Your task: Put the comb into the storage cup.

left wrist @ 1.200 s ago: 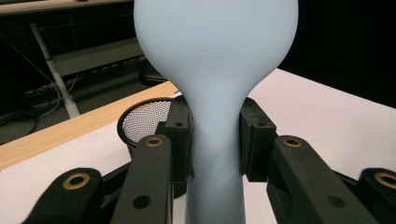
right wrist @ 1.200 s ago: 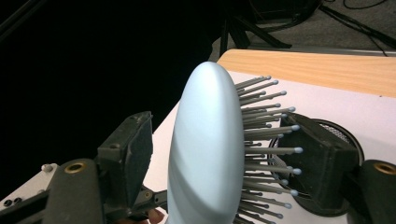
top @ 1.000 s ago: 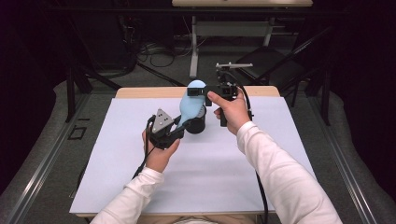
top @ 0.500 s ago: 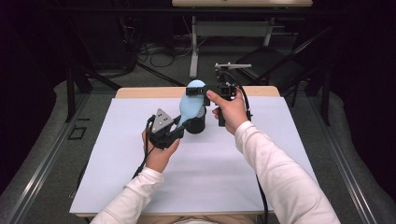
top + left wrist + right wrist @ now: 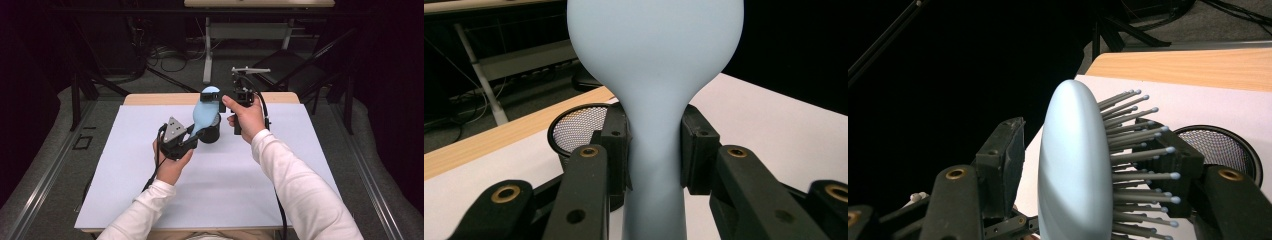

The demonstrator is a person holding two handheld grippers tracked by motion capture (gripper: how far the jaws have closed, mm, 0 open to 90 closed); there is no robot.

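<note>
Left claw [image 5: 655, 155]: clamped on the pale blue plastic hairbrush [image 5: 655, 75] at its handle neck.
Right claw [image 5: 1098, 165]: jaws just closing around the brush head, bristles against one pad, the other apart.
Black mesh cup [image 5: 209, 134]: on the white surface [image 5: 125, 200], under the brush.

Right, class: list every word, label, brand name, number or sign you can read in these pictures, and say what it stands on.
None: no readable text in any view.
The pale blue hairbrush is plain, with no brand on its back or handle.
The black mesh cup, the white mat and the black jaws of the left gripper and the right gripper carry no markings, only screw holes.
</note>
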